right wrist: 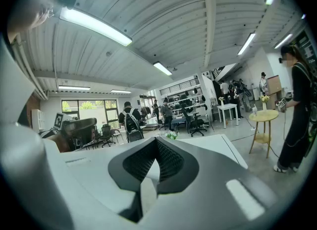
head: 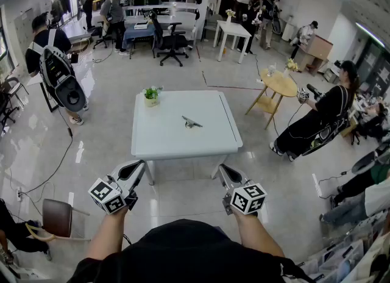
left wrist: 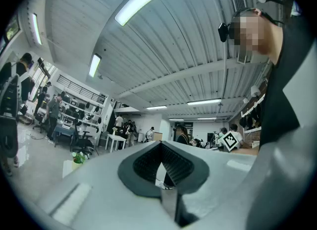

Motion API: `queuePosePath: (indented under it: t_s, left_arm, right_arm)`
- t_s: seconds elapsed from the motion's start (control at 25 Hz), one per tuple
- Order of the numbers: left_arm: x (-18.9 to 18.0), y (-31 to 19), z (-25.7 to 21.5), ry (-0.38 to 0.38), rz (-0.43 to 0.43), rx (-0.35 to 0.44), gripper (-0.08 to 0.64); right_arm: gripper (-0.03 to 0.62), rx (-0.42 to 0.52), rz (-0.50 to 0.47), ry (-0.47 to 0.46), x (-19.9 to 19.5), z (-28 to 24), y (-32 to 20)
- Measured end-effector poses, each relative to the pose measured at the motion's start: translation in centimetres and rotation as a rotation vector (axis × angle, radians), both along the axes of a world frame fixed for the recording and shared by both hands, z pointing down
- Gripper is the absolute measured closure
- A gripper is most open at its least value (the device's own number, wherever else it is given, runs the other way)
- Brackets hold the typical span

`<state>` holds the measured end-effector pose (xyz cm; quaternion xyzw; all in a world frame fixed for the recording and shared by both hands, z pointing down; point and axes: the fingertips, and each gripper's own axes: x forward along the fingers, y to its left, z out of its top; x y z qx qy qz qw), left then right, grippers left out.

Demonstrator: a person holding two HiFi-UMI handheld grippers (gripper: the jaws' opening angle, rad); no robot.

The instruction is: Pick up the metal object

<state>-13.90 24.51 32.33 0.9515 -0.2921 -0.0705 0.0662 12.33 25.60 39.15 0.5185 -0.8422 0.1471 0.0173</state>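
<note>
A small metal object [head: 191, 122] lies near the middle of the white square table [head: 213, 141]. Both grippers hang in the air short of the table's near edge, close to my body and pointing toward it. My left gripper [head: 139, 164] is at the lower left and my right gripper [head: 223, 169] at the lower right. In the left gripper view the left gripper [left wrist: 161, 143] has its jaws meeting at the tips with nothing held. The right gripper [right wrist: 157, 139] looks the same in its own view. The metal object is hidden behind the jaws in both gripper views.
A small potted plant [head: 152, 97] stands at the table's far left corner. A yellow round table [head: 279, 83] and a person in black [head: 323, 117] are to the right. A person with a backpack [head: 55, 68] stands at left, and a brown chair [head: 56, 218] near my left side.
</note>
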Motion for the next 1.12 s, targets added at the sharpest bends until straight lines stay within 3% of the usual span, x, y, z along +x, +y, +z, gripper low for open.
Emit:
queuePosePath:
  t_s: [0.6, 0.84, 1.12]
  left_arm:
    - [0.4, -1.6, 1.2, -0.04, 0.018, -0.018, 0.555]
    - [-0.1, -1.5, 1.6, -0.037, 0.032, -0.034, 0.525]
    - [-1.2, -1.7, 2.0, -0.033, 0.041, -0.054, 0.471]
  right_arm:
    - [0.566, 0.063, 0.033, 0.006, 0.1, -1.8, -0.9]
    - [0.557, 0.073, 0.036, -0.004, -0.4, -2.0, -0.7]
    - [0.502, 0.079, 0.009, 0.004, -1.5, -2.6, -1.1]
